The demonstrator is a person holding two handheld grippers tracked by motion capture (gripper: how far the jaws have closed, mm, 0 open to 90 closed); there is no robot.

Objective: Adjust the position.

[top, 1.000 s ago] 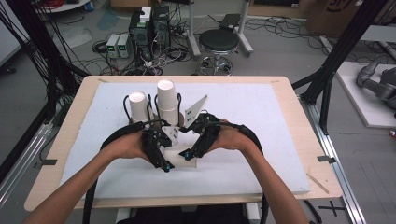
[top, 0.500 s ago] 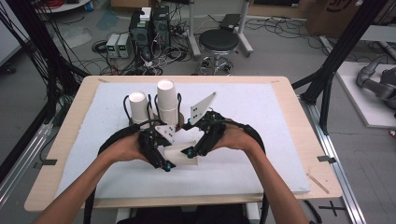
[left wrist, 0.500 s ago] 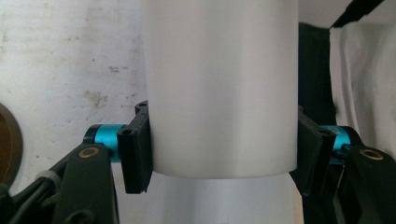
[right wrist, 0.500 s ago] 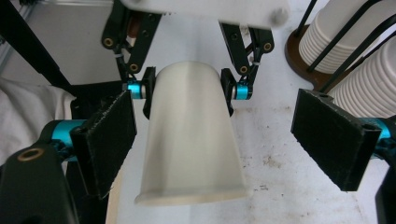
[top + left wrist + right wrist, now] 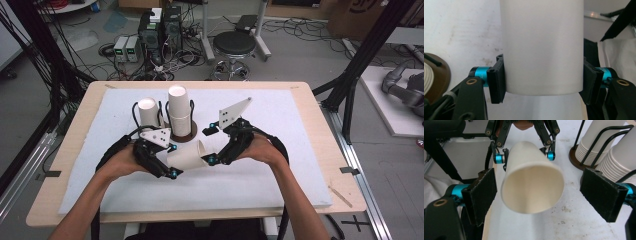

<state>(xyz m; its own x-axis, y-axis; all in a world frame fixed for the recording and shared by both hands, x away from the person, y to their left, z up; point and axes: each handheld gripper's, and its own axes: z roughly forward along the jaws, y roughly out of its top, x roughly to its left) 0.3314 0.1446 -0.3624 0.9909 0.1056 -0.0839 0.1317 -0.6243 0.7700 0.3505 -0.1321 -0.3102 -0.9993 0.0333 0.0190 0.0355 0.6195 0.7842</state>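
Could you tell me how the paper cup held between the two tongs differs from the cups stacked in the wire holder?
The held paper cup lies on its side; the stacked cups stand upside down. The held cup is single, clamped by the left tongs, its mouth toward the open right tongs; the stacked cups are nested in the wire holder. Both are plain white.

No writing, label, brand or number can be read anywhere. The cardboard box [image 5: 361, 15] on the floor at about one o'clock beyond the worktop [image 5: 305, 95] bears a dark printed mark, cut off by the frame edge and too blurred to read. The paper cup [image 5: 532, 184] is plain white.
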